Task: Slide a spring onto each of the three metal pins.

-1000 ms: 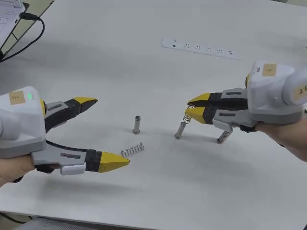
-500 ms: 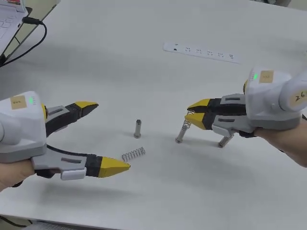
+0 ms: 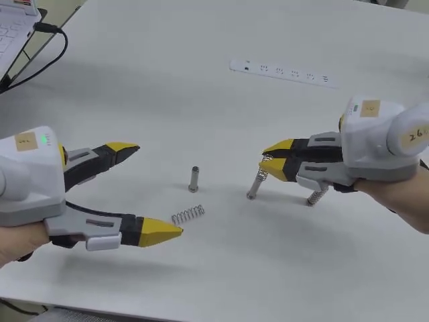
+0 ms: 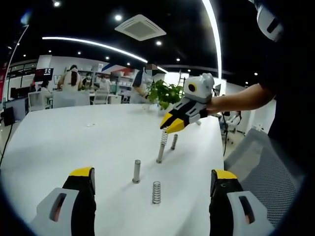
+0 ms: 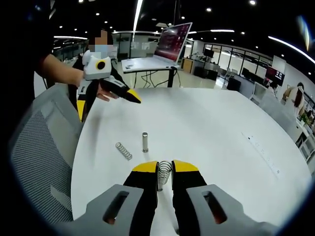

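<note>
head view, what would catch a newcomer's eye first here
The right hand-held gripper, at right, pinches a spring around the top of a leaning pin. The left hand-held gripper gapes wide at lower left, with a loose spring lying near its lower tip and a bare pin standing upright mid-table.

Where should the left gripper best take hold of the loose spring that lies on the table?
Probably around its middle coils, coming down from above with one jaw on each long side. The loose spring lies flat on the table, and the open left gripper is beside it.
</note>
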`<state>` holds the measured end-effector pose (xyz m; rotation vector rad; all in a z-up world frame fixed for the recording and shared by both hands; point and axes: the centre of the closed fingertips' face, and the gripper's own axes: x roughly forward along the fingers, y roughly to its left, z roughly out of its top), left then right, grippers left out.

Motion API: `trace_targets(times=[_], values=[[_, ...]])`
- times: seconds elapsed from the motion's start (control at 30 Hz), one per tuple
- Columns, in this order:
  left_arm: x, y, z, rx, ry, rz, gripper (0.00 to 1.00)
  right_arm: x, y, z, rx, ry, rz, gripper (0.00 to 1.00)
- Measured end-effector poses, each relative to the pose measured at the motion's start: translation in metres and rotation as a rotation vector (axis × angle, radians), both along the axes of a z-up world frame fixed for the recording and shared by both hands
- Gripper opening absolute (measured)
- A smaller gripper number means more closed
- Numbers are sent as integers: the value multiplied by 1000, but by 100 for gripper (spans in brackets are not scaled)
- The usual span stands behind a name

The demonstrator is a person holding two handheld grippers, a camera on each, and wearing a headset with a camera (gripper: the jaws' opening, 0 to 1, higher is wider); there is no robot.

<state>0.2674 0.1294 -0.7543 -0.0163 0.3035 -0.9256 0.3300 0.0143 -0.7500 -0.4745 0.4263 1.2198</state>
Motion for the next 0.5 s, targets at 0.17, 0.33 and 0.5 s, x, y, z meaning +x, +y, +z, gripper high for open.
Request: trace_targets(times=[0.17,0.33,0.5], values=[[1,1,0,-1,1,1,94,1,1,-1,0,6,0,8],[2,2,1,-3,2,5,93,1,1,-3,-2,10,0,8],[2,2,0,-3,7,4,92,2,-1,-6,-6,13,-1,8]])
